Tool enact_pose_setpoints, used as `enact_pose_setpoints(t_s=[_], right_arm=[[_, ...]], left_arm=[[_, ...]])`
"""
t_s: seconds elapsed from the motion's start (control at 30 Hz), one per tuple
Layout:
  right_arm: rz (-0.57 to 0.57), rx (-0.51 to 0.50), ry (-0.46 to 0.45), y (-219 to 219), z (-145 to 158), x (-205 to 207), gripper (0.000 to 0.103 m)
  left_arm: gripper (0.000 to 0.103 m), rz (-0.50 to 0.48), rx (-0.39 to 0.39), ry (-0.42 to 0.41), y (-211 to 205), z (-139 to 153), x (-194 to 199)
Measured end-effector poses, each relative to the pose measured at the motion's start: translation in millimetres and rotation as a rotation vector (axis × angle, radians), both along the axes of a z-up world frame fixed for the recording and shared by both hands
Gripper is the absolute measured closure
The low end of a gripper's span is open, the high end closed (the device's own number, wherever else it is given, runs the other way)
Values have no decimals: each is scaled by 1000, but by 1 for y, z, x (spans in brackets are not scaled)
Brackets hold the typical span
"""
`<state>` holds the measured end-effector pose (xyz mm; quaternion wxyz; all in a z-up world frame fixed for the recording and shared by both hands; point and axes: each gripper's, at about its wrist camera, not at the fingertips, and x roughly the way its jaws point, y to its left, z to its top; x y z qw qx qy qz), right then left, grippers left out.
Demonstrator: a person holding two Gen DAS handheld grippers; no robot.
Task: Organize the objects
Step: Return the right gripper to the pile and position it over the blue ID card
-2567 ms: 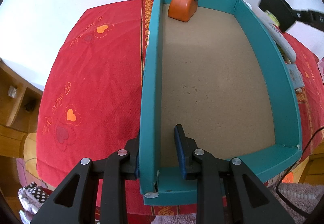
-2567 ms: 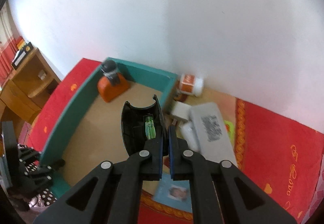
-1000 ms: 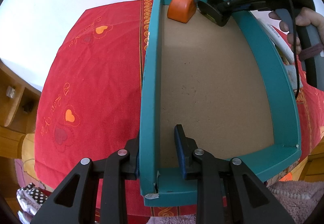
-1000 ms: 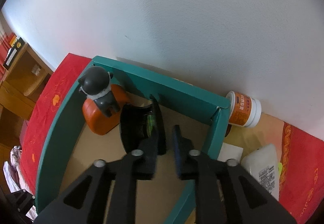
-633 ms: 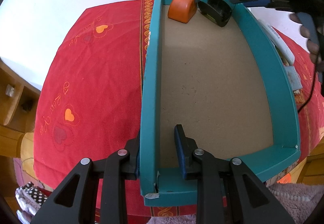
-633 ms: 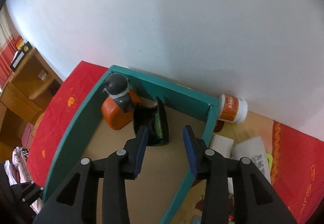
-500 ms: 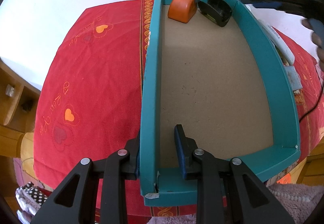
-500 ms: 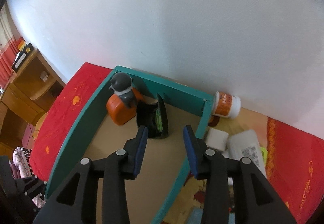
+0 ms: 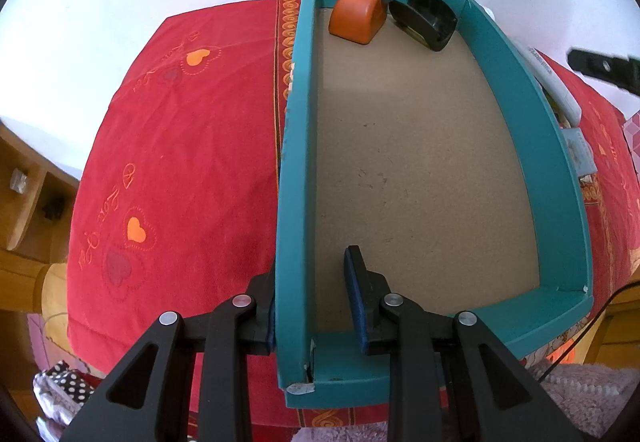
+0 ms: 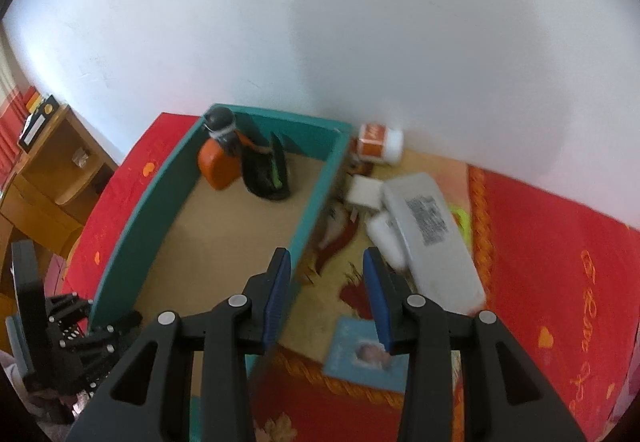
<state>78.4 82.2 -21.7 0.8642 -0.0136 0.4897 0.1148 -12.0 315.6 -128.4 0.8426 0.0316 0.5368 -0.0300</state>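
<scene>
A teal box (image 9: 516,90) with a brown floor lies on the red cloth. In its far corner stand an orange block with a grey figure (image 9: 356,18) and a black spirit-level case (image 9: 426,18), side by side. My left gripper (image 9: 312,262) straddles the box's near left wall. Its outer pad lies against the wall, and a strip of floor shows between the wall and the inner pad. My right gripper (image 10: 326,282) is open with nothing in it, above the box's right wall (image 10: 316,202). The case (image 10: 266,174) sits well ahead of it.
Right of the box lie a white jar with an orange label (image 10: 378,144), a white charger cube (image 10: 364,192), a long white labelled pack (image 10: 432,230) and a pale blue photo card (image 10: 366,354). A wooden shelf (image 10: 48,170) stands at the left. A white wall backs the scene.
My right gripper let go of the black case beside the orange block, opened, and drew back up and to the right, out of the box. My left gripper and the box stayed put.
</scene>
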Motion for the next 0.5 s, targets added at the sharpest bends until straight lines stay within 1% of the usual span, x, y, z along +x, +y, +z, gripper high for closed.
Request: enact_pose_setpoints(t_s=[0.23, 0.4, 0.5], right_arm=[[-83, 29, 22, -27, -6, -20, 65], [-122, 36, 38, -40, -12, -31, 65], [-143, 35, 50, -48, -16, -37, 63]], left_arm=[[75, -2, 8, 1, -3, 0, 0], [75, -3, 10, 2, -4, 0, 0], [75, -4, 10, 2, -4, 1, 0]])
